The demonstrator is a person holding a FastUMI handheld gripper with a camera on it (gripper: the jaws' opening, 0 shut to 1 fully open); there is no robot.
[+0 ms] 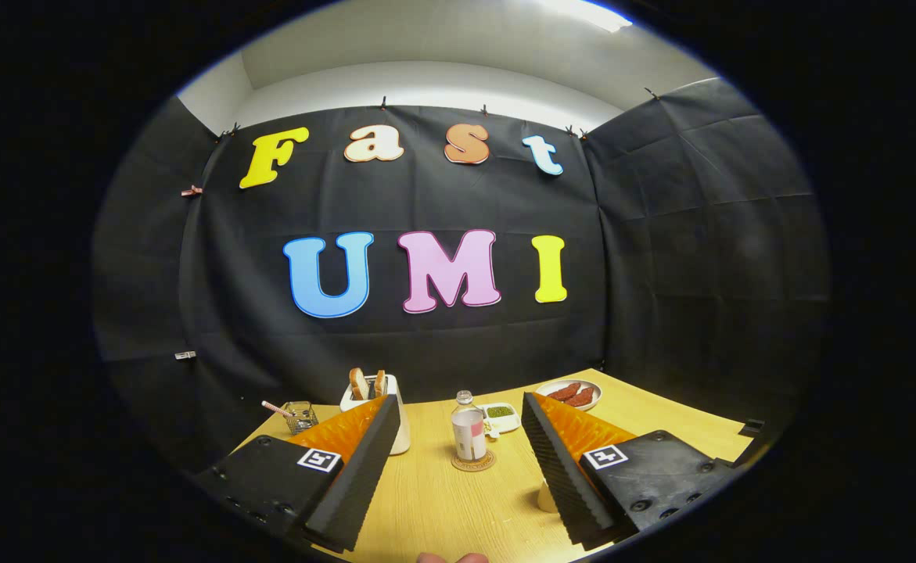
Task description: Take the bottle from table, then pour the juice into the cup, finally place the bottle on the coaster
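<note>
The gripper (458,461) is hanging with its fingers spread wide and empty, the bottle (469,435) is sitting on the coaster (473,462) just ahead between them, and I'm guessing a careless nudge could be tipping it into the cup (545,497) on the right.

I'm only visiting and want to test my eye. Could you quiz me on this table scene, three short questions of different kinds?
1. True or false: the bottle stands upright on the coaster.
2. What are the tongs doing? A) shut on the bottle B) open, with the bottle beyond and between their fingers C) shut on nothing
3. Fill in: slices of bread stick up from the white ____ behind the one finger.

Key
1. True.
2. B. The fingers stand wide apart and touch nothing.
3. Toaster.
</note>
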